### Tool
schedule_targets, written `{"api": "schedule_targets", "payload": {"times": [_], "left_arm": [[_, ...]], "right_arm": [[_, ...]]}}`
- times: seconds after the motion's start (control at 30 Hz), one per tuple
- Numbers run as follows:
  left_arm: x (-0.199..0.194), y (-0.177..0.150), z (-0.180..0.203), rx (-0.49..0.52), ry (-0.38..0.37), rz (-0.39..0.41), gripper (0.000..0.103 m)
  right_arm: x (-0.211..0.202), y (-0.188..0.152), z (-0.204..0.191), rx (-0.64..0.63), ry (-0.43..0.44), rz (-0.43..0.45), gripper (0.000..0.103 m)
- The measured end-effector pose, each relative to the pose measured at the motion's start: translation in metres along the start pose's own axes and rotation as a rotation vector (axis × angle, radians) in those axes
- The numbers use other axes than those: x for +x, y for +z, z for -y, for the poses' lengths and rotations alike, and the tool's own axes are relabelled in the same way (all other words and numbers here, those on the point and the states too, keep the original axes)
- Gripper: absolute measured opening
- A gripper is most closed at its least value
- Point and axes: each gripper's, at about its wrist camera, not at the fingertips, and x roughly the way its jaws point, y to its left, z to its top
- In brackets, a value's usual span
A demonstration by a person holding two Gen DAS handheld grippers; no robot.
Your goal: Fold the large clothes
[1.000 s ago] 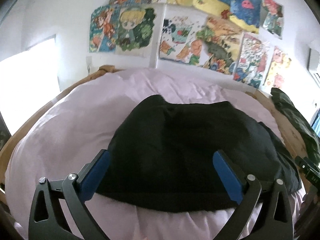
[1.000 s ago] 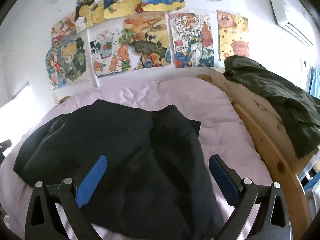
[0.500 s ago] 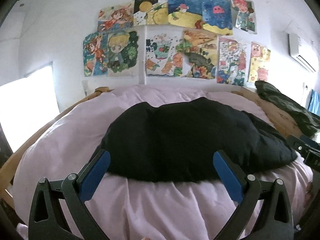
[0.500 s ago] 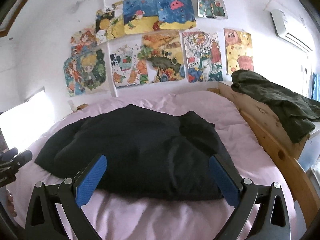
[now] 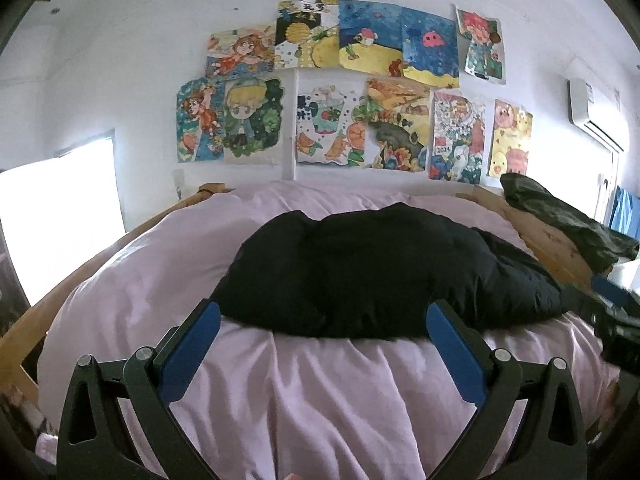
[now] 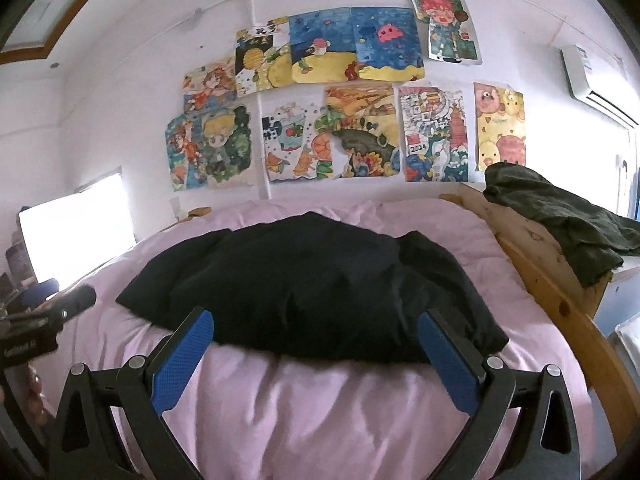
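The large black fabric garment (image 5: pixel 376 276) lies bunched on the pale pink bedsheet (image 5: pixel 320 392) — soft, limp, likely light, best pinched at a near hem corner. Both the left gripper (image 5: pixel 322 336) and right gripper (image 6: pixel 316 340) hang empty with fingers spread apart, just short of its near edge.

Each gripper, left (image 5: pixel 323 316) and right (image 6: pixel 315 325), is a black frame of flat linkage arms with triangular cut-outs and round silver screws at the pivots. The fingers (image 5: pixel 192 350) carry long blue pads, finely dimpled on the right gripper's fingers (image 6: pixel 182 362). No cables or skin clearly show.
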Motion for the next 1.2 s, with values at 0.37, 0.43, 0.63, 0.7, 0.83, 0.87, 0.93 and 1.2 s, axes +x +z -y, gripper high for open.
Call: {"api": "schedule_targets", "payload": {"times": [0.37,0.43,0.63,0.7,0.83,0.87,0.93,1.2], "left_arm": [[-0.01,-0.008,-0.007,0.027,0.027,-0.008,0.101],[-0.01,-0.01,-0.006,0.036,0.024,-0.009,0.101],[-0.01,-0.013,0.002,0.071,0.014,-0.005,0.101],[-0.009,-0.014,0.004,0.081,0.013,-0.007,0.101],[-0.007,-0.017,0.007,0.093,0.008,-0.014,0.101],[-0.006,-0.017,0.007,0.094,0.009,-0.015,0.101],[-0.006,-0.017,0.008,0.094,0.01,-0.016,0.101],[-0.005,-0.018,0.007,0.096,0.013,-0.017,0.101]], "right_arm": [[-0.007,-0.008,-0.009,-0.018,-0.007,0.007,0.103],[-0.007,-0.009,-0.007,-0.011,-0.005,0.0,0.103],[-0.003,-0.014,-0.002,0.014,-0.02,-0.016,0.103],[-0.002,-0.015,-0.002,0.016,-0.022,-0.019,0.103],[0.0,-0.015,-0.003,0.014,-0.017,-0.027,0.103],[0.0,-0.016,-0.003,0.011,-0.016,-0.03,0.103],[0.002,-0.015,-0.004,0.007,-0.017,-0.033,0.103],[0.003,-0.016,-0.005,-0.002,-0.013,-0.038,0.103]]}}
